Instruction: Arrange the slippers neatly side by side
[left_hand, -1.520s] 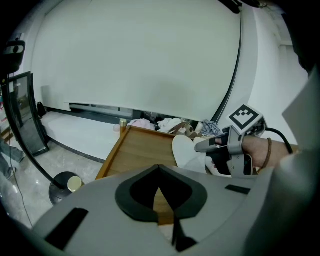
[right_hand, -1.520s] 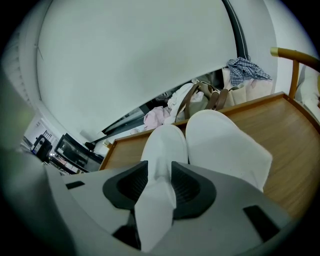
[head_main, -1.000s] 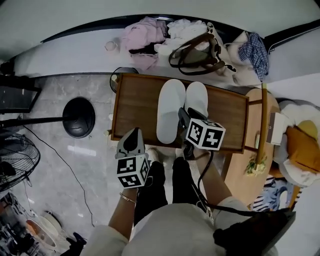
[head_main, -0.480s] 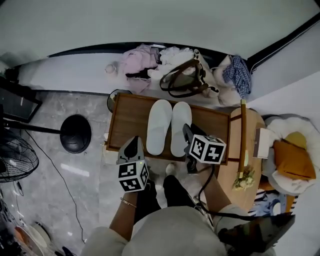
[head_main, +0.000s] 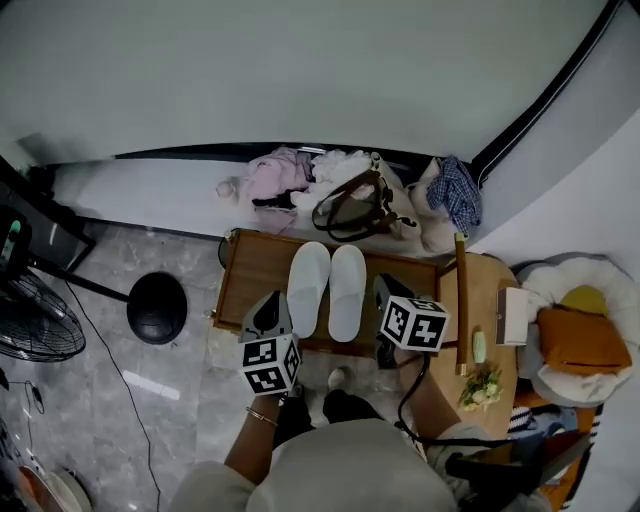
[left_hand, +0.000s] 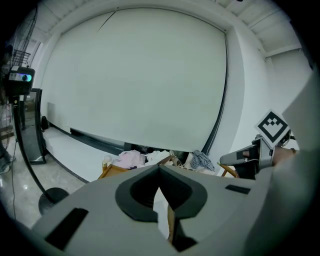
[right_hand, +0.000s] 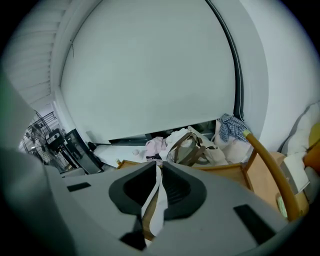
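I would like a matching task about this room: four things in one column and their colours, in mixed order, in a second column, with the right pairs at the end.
Things:
1. slippers
2. handbag
3. round stand base
4. checked cloth

Colours:
A. black
B. blue and white
C. white
D. brown

Right pairs: 1-C, 2-D, 3-A, 4-B
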